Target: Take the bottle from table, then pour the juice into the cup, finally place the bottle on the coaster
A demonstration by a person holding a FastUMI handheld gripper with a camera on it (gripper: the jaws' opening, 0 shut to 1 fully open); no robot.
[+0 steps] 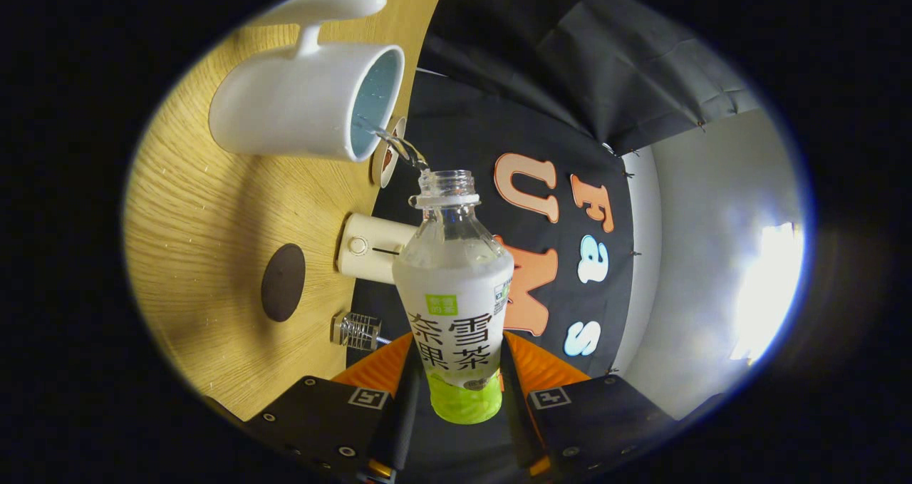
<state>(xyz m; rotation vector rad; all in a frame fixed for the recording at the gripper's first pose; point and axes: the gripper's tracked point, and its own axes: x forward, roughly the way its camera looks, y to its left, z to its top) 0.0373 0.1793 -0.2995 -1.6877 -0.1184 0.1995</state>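
Observation:
My gripper (457, 384) is shut on a clear, uncapped plastic bottle (454, 284) with a white and green label, one finger pressing each side of its lower body. The whole view is rolled sideways, so the bottle is tipped over. A thin stream of clear liquid (400, 145) runs from the bottle's mouth into a white mug (299, 99) with a pale blue inside, standing on the wooden table (214, 220) beyond the fingers. A dark round coaster (283, 282) lies on the table between the mug and the fingers.
A small cream box-like device (367, 250) with a round button stands at the table's far edge near the bottle neck. A round brown-and-white object (386, 160) sits behind the mug. A small metal wire piece (356, 331) stands at the table edge near the fingers.

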